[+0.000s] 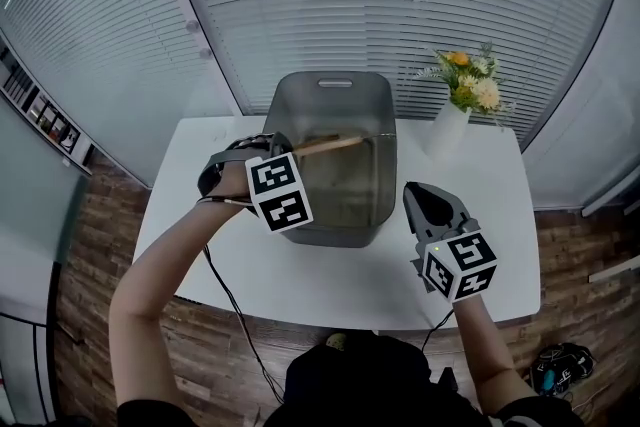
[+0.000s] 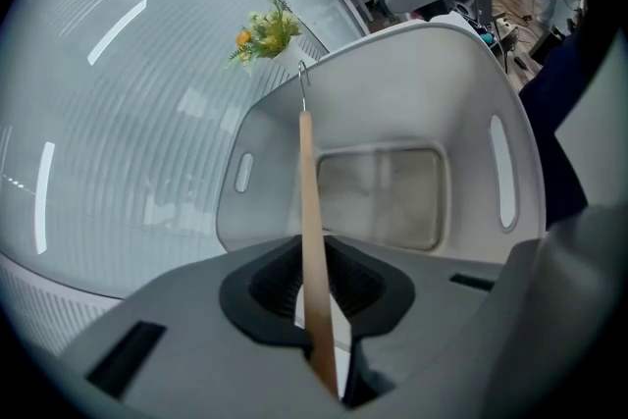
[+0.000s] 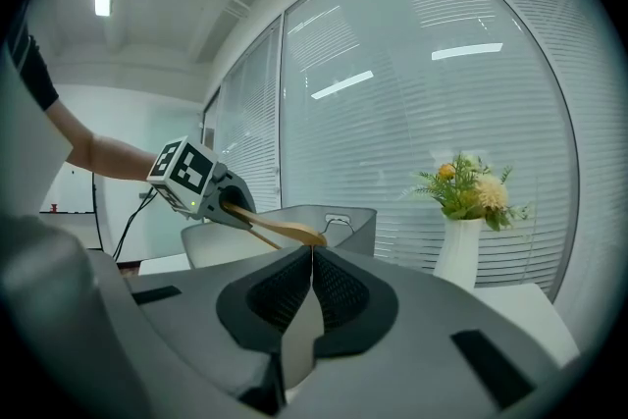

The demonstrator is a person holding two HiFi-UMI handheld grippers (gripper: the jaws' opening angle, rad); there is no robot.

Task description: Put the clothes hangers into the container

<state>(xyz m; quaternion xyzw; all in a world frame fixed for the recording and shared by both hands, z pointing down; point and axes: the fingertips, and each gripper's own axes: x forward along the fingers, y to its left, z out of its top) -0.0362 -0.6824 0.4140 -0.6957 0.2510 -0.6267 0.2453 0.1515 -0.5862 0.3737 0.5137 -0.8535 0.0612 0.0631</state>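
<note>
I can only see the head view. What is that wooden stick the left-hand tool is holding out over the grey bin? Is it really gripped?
Observer: Yes. In the left gripper view, the left gripper has its jaws clamped on a wooden hanger, which is seen edge-on.
Operator: Does it have a hook?
Observer: Yes, there is a thin metal hook at the far end, out over the container.
Operator: And the other tool?
Observer: In the right gripper view, the right gripper has its jaws together with nothing between them.
</note>
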